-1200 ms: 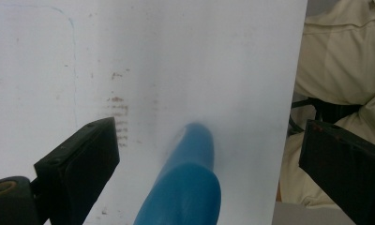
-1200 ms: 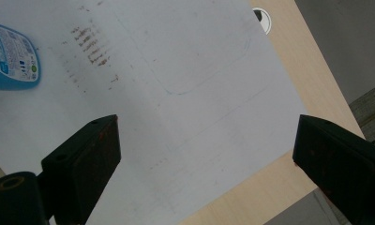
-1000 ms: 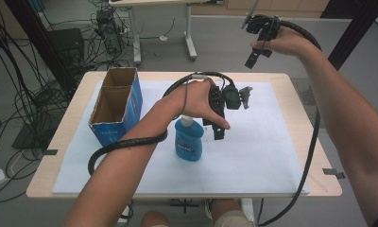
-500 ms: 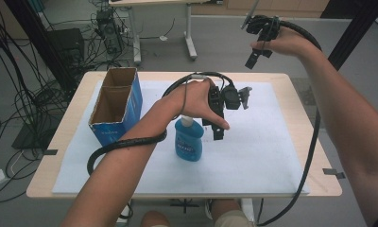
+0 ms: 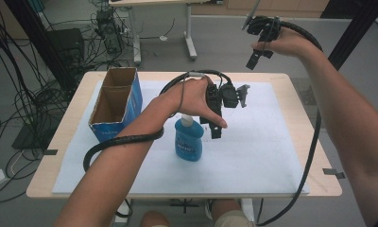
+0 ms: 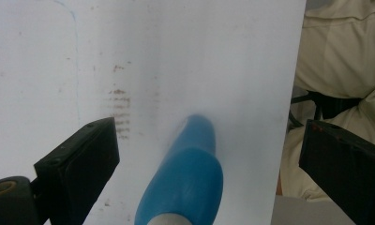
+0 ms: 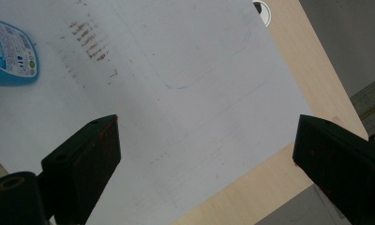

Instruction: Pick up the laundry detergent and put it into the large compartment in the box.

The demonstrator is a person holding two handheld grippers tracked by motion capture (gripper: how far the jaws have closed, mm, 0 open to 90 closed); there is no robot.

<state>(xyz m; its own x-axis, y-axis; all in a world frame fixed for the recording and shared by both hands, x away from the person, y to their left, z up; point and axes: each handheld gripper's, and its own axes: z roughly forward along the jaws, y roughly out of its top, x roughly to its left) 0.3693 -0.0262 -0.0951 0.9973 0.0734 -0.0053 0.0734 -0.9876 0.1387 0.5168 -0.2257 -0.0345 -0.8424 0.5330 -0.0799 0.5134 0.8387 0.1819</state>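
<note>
bottles: one [image 5: 189, 141]
boxes: one [image 5: 115, 101]
grippers: two, left [image 5: 216, 127] and right [image 5: 253, 59]
white sheets: one [image 5: 262, 146]
tables: one [image 5: 314, 142]

Two black grippers are carried, each with two thick, blocky black jaws with flat faces. On the left gripper [image 5: 215, 118] a round brass-coloured pivot is seen at the base of one jaw in the left gripper view, and a small grey plate is mounted at its far side. A thick black ribbed cable is trailed from each gripper; a thin pale wire is also run over the left hand [image 5: 189, 97]. The forearms are left bare. The right gripper [image 5: 259, 40] is likewise black. Beige trousers are worn.
</note>
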